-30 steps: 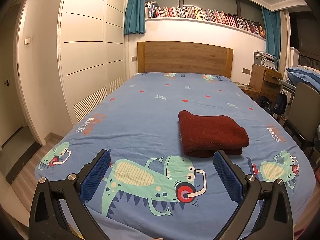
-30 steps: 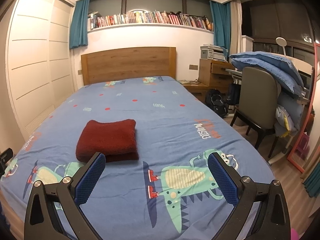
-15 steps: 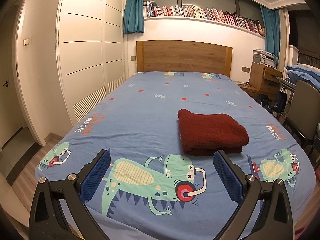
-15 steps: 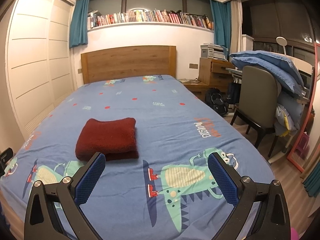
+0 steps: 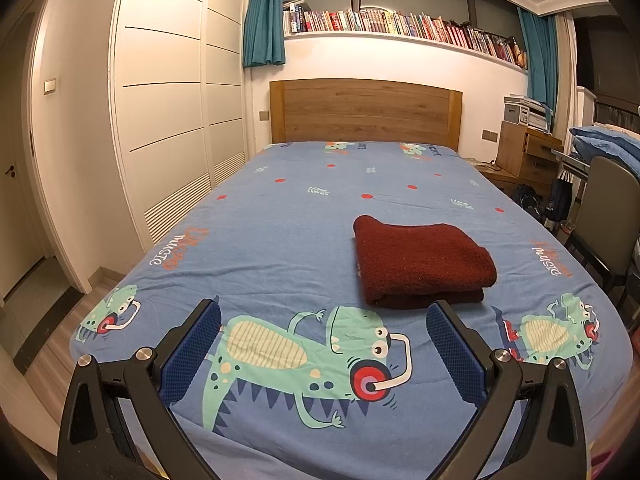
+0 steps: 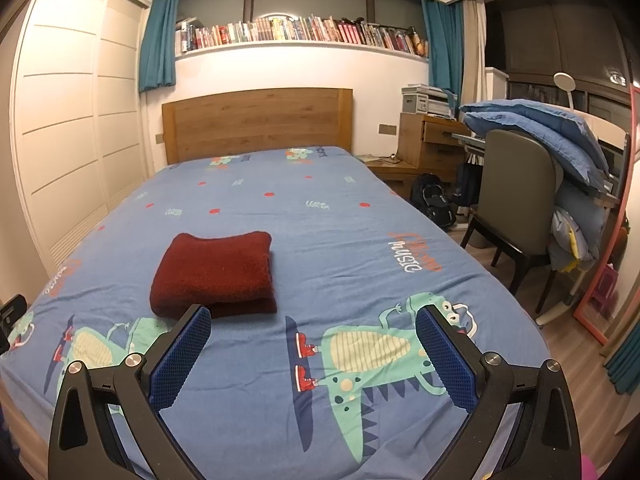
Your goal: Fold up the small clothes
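– Looking along the left gripper (image 5: 323, 344), how do its jaws stand?

– Spread wide, nothing between them. Both fingers carry blue pads (image 5: 454, 354) with a fine grid texture, on black arms with silver bolts. It hangs over the foot of the bed (image 5: 280, 216), above a green cartoon dinosaur (image 5: 304, 356) printed on the sheet.

– And the right gripper (image 6: 313, 346)?

– Same: jaws apart and empty, same blue gridded pads, above another printed dinosaur (image 6: 376, 354).

– Where is the garment?

– A dark red folded garment (image 5: 420, 264) lies on the sheet, a thick, fuzzy, roughly rectangular bundle with rounded edges, in layers. From the left wrist view it sits at about 1 o'clock, just past the right finger's tip; from the right wrist view the same bundle (image 6: 214, 274) sits at about 11 o'clock, just past the left finger's tip. Neither gripper touches it.

– Anything holding other things?

– A long white shelf (image 6: 300, 46) at 12 o'clock, above the wooden headboard (image 5: 366, 116), carries a tight row of upright books (image 6: 304, 32). At 2 o'clock in the right wrist view a wooden cabinet (image 6: 430, 144) bears a grey printer (image 6: 426, 100).

– Further out?

– A padded grey-green chair (image 6: 516, 192) beside the bed, with puffy blue bedding (image 6: 536, 128) piled behind it. White panelled wardrobe doors (image 5: 168, 112) at 10 o'clock, teal curtains (image 5: 264, 20) either end of the shelf.
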`<act>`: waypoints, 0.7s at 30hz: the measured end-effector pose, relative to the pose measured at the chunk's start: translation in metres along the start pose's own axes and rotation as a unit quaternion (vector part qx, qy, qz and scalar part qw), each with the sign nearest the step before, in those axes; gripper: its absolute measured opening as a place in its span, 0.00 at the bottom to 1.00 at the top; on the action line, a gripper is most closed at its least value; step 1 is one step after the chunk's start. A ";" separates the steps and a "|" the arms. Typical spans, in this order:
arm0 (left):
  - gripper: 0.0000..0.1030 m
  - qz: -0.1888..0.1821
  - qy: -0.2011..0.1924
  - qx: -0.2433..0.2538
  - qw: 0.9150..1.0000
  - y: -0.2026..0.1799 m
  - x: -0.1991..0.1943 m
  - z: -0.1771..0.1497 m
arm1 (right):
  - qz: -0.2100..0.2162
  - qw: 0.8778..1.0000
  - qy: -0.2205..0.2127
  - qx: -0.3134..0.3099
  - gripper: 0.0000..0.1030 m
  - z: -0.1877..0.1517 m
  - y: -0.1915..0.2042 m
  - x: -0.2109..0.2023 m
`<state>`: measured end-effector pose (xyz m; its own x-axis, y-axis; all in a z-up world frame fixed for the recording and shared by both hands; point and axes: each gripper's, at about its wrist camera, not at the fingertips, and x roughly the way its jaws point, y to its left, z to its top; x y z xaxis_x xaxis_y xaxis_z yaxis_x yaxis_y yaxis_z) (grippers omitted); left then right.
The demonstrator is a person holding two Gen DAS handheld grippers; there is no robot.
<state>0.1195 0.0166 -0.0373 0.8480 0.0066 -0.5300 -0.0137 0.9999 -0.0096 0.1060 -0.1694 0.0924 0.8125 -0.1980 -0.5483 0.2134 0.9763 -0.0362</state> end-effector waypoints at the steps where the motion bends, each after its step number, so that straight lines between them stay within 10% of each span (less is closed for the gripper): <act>1: 0.99 0.000 0.000 0.000 1.000 0.000 0.000 0.000 | 0.000 1.000 0.000 0.000 0.99 0.000 0.000 0.000; 21: 0.99 0.000 0.004 -0.001 1.000 -0.001 0.003 -0.002 | -0.004 1.000 -0.001 -0.001 0.99 0.001 -0.001 -0.001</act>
<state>0.1208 0.0158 -0.0403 0.8439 0.0071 -0.5365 -0.0157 0.9998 -0.0114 0.1056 -0.1701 0.0936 0.8117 -0.2050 -0.5469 0.2182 0.9750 -0.0416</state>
